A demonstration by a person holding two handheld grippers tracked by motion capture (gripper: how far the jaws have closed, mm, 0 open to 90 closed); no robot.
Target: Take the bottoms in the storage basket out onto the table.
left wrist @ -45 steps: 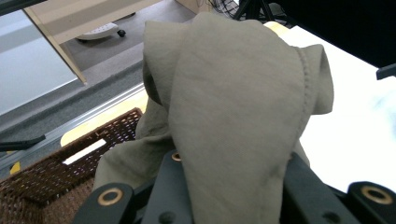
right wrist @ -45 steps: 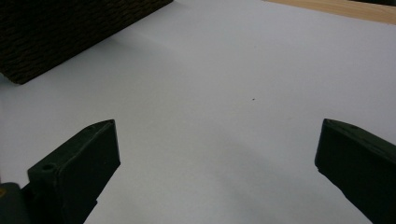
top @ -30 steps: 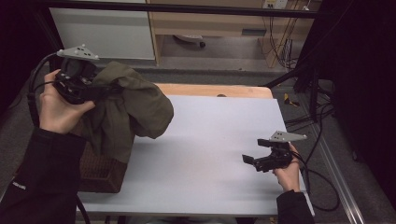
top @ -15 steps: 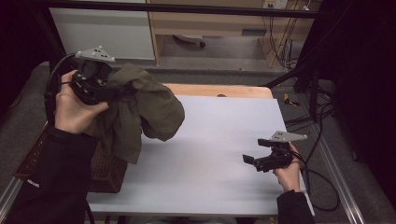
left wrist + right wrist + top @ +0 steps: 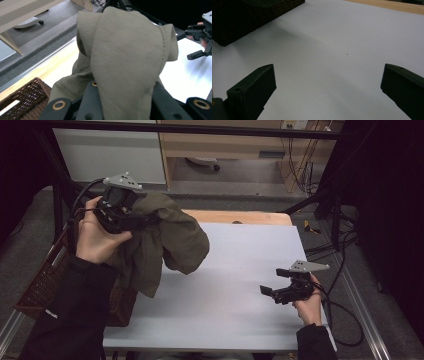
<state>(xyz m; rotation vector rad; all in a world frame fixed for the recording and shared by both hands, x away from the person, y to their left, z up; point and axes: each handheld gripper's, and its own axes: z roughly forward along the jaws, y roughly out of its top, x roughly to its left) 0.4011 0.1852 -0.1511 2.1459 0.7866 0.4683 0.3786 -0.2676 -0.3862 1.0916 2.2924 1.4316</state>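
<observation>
At far left, a dark wicker basket (image 5: 45, 285) sits at the table's left edge. Above it the left gripper (image 5: 137, 222) is lifted off the table, its jaws pinching an olive-green cloth garment (image 5: 172, 240), which hangs in folds over the basket's edge and the white tabletop (image 5: 235, 285). Well apart, near the table's right edge, the right gripper (image 5: 272, 282) rests low with its jaws spread wide, nothing between them.

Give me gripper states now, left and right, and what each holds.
Left gripper: shut on the olive cloth, which hangs lifted above the wicker basket.
Right gripper: open, empty, low over the white table.
</observation>
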